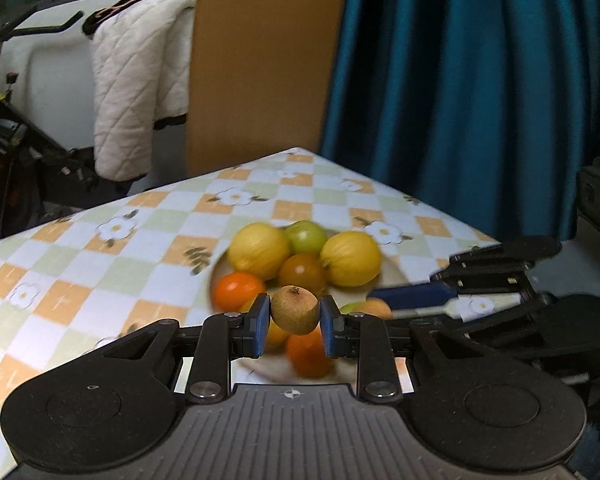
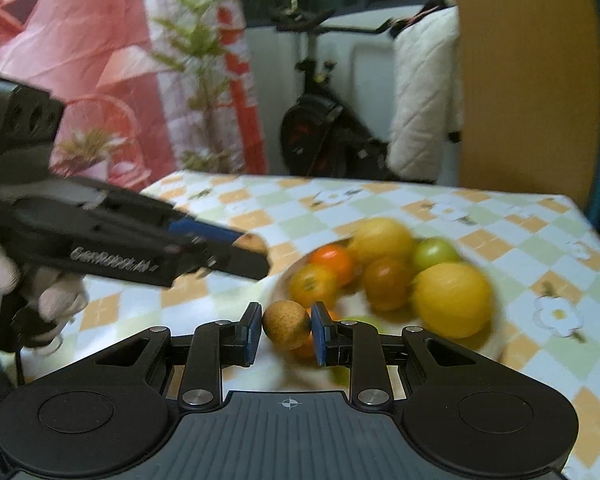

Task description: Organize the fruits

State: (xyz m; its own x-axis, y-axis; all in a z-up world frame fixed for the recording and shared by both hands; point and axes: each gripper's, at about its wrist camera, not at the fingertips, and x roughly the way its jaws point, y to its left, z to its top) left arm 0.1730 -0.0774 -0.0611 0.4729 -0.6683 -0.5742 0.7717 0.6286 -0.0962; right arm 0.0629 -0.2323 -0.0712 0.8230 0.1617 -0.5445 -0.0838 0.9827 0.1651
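Note:
My left gripper (image 1: 295, 322) is shut on a small brown fruit (image 1: 295, 307), held above a white plate (image 1: 394, 273). The plate carries yellow fruits (image 1: 259, 251), a green one (image 1: 306, 237) and orange ones (image 1: 238, 290). My right gripper (image 2: 285, 330) is shut on another small brown fruit (image 2: 286, 322) just above the near rim of the same plate (image 2: 490, 344). Each gripper shows in the other's view: the right gripper (image 1: 384, 304) at the plate's right side, the left gripper (image 2: 256, 254) left of the plate, each with a brown fruit at its tip.
The table wears a checked cloth with flowers (image 1: 116, 228); its far corner (image 1: 300, 152) and right edge are close. Behind it stand a brown board (image 1: 260, 60), a teal curtain (image 1: 460, 100), an exercise bike (image 2: 320, 128) and a white quilted jacket (image 1: 136, 80). A gloved hand (image 2: 56, 300) holds the left gripper.

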